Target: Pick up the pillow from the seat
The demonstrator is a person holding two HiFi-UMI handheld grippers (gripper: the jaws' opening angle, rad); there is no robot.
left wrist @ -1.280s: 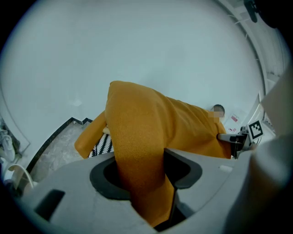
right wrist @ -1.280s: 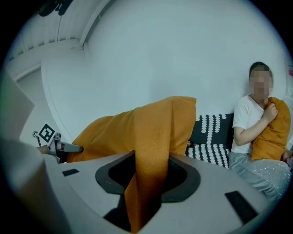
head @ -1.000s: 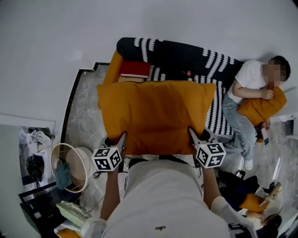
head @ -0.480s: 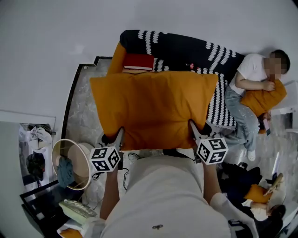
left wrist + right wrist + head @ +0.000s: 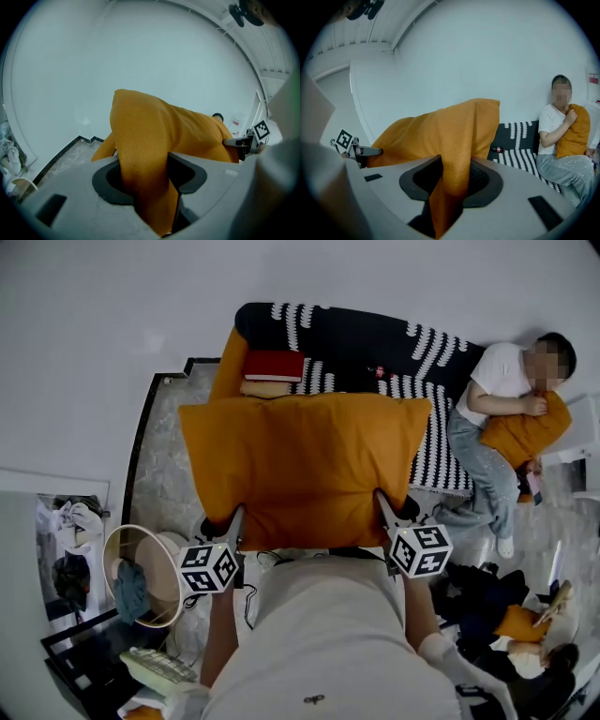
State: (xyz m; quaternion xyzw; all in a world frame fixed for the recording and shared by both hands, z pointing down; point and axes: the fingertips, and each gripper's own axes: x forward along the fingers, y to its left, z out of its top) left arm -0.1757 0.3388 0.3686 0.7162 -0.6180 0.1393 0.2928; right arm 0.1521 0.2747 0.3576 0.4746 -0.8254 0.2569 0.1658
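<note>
A large orange pillow [image 5: 300, 465] hangs in the air in front of the sofa [image 5: 375, 343], held by its two lower corners. My left gripper [image 5: 236, 518] is shut on the lower left corner, and the fabric is pinched between its jaws in the left gripper view, where the pillow [image 5: 140, 150] fills the left gripper [image 5: 143, 177]. My right gripper [image 5: 384, 504] is shut on the lower right corner. In the right gripper view a fold of the pillow [image 5: 457, 136] runs down between the jaws of the right gripper [image 5: 452, 180].
The sofa is black with white patterning and has an orange armrest with a red book [image 5: 274, 365] on it. A person [image 5: 497, 399] sits at its right end hugging another orange pillow [image 5: 525, 437]. A round basket [image 5: 141, 573] stands on the floor at the left.
The pillow stays held by both grippers. It rose a little toward the sofa back and spread wider, then settled slightly lower. Both grippers shifted only a little.
</note>
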